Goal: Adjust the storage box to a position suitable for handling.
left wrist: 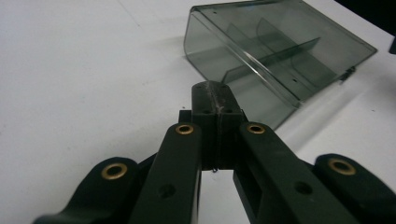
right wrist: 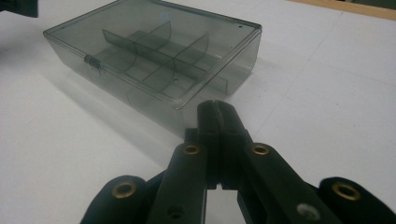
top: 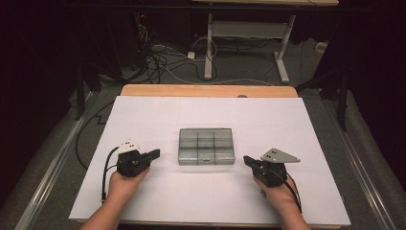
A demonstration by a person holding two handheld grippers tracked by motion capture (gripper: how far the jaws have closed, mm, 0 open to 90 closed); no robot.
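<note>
**Ready Position: Both Grippers Flanking a Closed Compartment Box**

Presently, the smoke-grey plastic compartment box [top: 206, 146] lies flat near the middle of the white table cover [top: 143, 115], lid down and latched; its dividers form six compartments that appear empty. The left gripper [top: 154, 154] rests just beside the box's left end, jaws pressed together on nothing. The right gripper [top: 247, 160] rests near the right end, jaws likewise together and empty. Each is held low in a hand [top: 123, 184], pointing inward at the box. This mirrored placement probably serves as a start pose: both tools have equal reach to the box, and the small latch [right wrist: 92, 61] on the long side remains accessible.
</note>
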